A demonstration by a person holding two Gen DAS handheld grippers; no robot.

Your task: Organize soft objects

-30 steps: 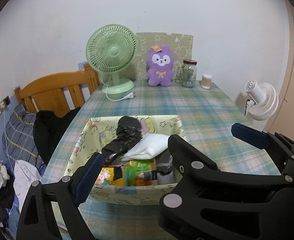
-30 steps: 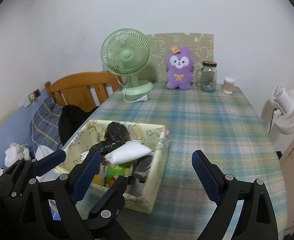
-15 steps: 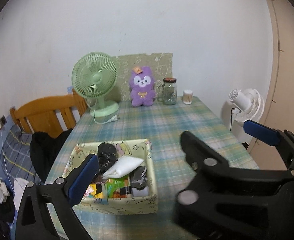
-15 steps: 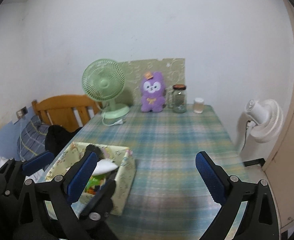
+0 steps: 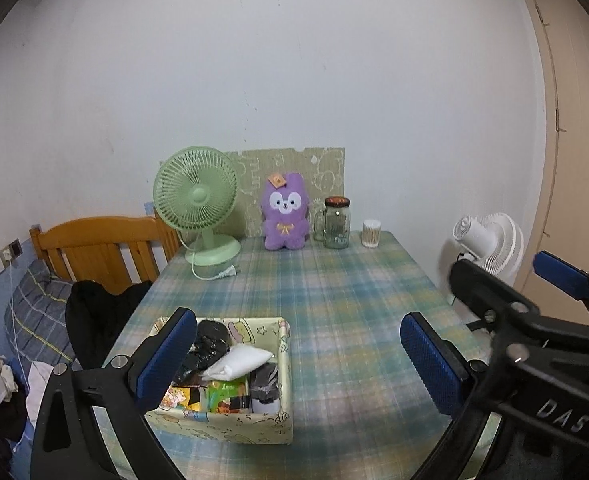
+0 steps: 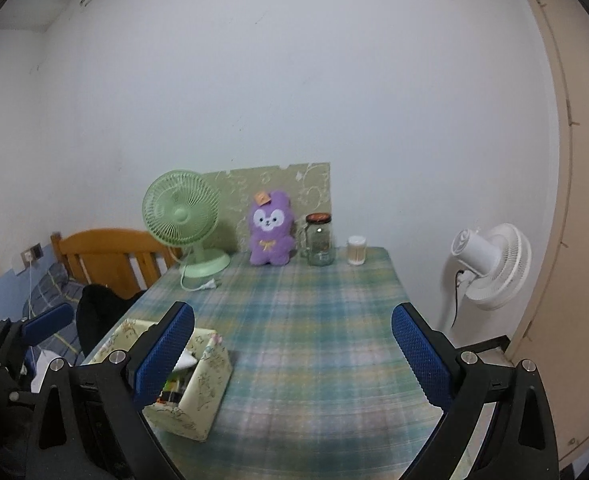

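A pale yellow patterned fabric box (image 5: 254, 426) sits near the front left of the plaid table (image 5: 334, 304). It holds a black bundle (image 5: 210, 340), a white folded cloth (image 5: 240, 362) and colourful packets. The box also shows in the right wrist view (image 6: 202, 392). A purple plush toy (image 5: 285, 218) stands upright at the table's far end; it also shows in the right wrist view (image 6: 271, 230). My left gripper (image 5: 294, 356) is open and empty, high above the box. My right gripper (image 6: 292, 356) is open and empty, to the right of the box.
At the far end stand a green desk fan (image 5: 200, 208), a glass jar (image 5: 336, 224) and a small white cup (image 5: 371, 233). A wooden chair (image 5: 102, 252) with dark clothing stands left. A white floor fan (image 5: 490, 242) stands right of the table.
Both grippers have pulled back and risen away from the box. The box and the far objects look smaller and farther. Both stay open and empty.
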